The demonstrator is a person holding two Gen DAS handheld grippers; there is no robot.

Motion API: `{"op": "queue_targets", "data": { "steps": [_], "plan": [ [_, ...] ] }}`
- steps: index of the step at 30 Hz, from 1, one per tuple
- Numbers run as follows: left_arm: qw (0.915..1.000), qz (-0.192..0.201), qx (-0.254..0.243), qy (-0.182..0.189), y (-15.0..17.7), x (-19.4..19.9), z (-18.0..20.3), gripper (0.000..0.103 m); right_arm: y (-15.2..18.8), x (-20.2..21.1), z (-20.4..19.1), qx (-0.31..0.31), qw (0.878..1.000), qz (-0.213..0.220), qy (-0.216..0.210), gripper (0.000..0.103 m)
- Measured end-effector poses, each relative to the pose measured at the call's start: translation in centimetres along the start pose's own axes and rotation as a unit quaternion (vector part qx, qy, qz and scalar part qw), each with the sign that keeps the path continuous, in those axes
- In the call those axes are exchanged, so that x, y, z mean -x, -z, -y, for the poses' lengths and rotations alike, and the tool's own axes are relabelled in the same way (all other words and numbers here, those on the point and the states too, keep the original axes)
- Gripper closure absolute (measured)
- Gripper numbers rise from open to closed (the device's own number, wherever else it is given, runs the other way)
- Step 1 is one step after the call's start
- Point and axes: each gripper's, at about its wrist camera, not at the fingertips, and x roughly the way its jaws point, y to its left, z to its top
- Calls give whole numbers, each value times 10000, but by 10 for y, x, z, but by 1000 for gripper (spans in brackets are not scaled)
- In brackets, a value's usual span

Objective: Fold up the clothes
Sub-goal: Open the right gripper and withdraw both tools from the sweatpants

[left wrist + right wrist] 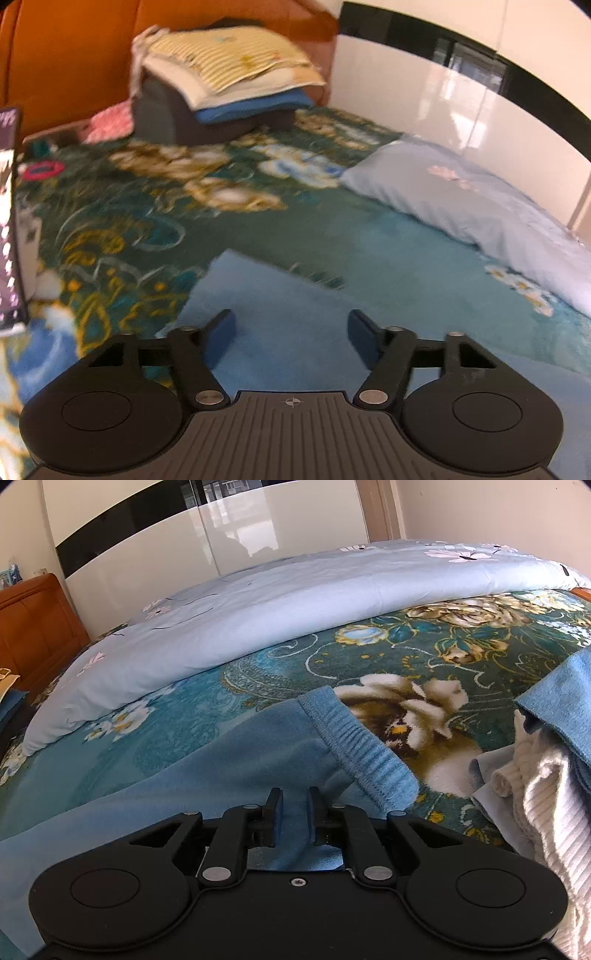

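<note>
A light blue garment [221, 760] with an elastic ribbed band [362, 753] lies spread on the green floral blanket [461, 653] of a bed. My right gripper [295, 808] is shut on a fold of this blue cloth, which shows between its pads. In the left wrist view a flat corner of the blue garment [280, 295] lies on the blanket. My left gripper [291, 332] hovers just above it, open, with nothing pinched between its blue pads [364, 336]. The picture there is blurred.
A stack of folded clothes [221, 85] sits by the orange headboard [66, 55]. A pale blue quilt [258, 602] runs along the far side of the bed. A heap of white and blue clothes [546, 775] lies at the right. Glossy white wardrobe doors [147, 554] stand behind.
</note>
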Motion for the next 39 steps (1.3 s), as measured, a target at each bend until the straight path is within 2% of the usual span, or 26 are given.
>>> {"op": "queue_targets", "data": {
  "steps": [9,16,18,22,25,26,28,30,31,33,35,38,39],
  "plan": [
    [9995,-28,268,-168,5,1,-22,94,0,-1,0,2,10000,-5,8,90],
    [9995,2,198,-227,7,2,-22,95,2,0,0,-58,10000,12,7,90],
    [9996,41,255,-147,6,6,-21,95,1,0,0,-65,10000,1,-20,89],
    [9997,189,168,18,2,23,-11,95,-2,9,1,-242,9992,118,-287,72],
    [9991,349,-148,175,-1,39,9,93,-6,24,0,-351,9975,331,-516,70],
    [9987,395,-248,224,-2,44,16,88,-8,30,0,-384,9967,400,-587,68],
    [9974,486,-421,331,-3,54,31,74,-13,42,0,-436,9954,522,-677,56],
    [9957,583,-567,448,-2,65,45,53,-18,55,0,-445,9944,637,-716,49],
    [9948,622,-635,493,0,69,51,48,-19,60,1,-429,9943,669,-708,42],
    [9930,690,-757,581,4,76,63,24,-18,70,4,-447,9941,715,-680,33],
    [9914,731,-839,686,10,83,74,19,-15,79,9,-512,9939,737,-644,32],
    [9897,640,-966,844,21,87,87,0,-7,82,24,-831,9928,607,-616,31],
    [9890,612,-1005,893,25,87,90,1,-3,81,29,-961,9921,539,-594,31]
  ]
}}
